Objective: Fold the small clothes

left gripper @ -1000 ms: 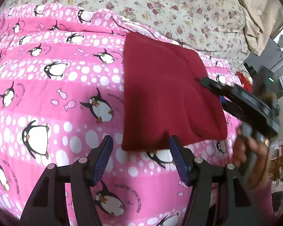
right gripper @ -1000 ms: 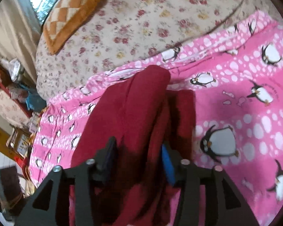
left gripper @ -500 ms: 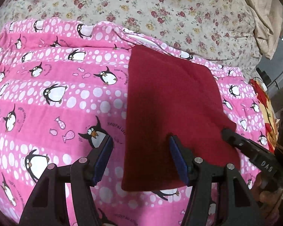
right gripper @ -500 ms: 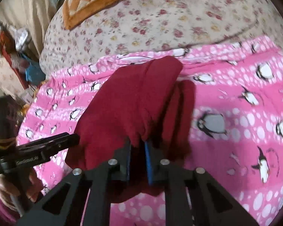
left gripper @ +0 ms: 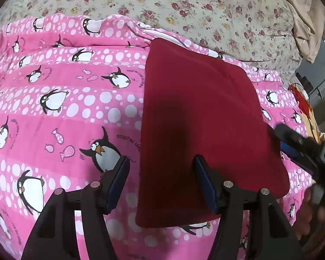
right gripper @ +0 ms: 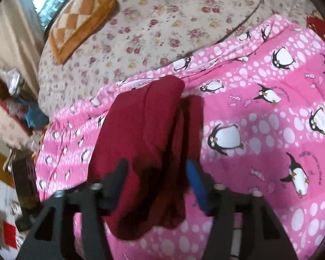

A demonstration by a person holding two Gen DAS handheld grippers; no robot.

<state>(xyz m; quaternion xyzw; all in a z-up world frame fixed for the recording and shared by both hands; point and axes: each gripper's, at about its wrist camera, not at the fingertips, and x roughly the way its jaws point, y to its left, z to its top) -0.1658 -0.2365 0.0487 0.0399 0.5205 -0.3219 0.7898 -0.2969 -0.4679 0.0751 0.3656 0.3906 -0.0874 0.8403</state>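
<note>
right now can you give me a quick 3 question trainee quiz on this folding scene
1. True or false: the left gripper is clamped on the red cloth.
2. What is the red cloth lying on? A) a wooden table B) the pink penguin blanket C) a tiled floor
3. Fill in: in the right wrist view, the right gripper has its jaws ____ around the cloth's near end.

Key:
1. False: its jaws stand open, straddling the cloth's left edge.
2. B
3. open
</note>
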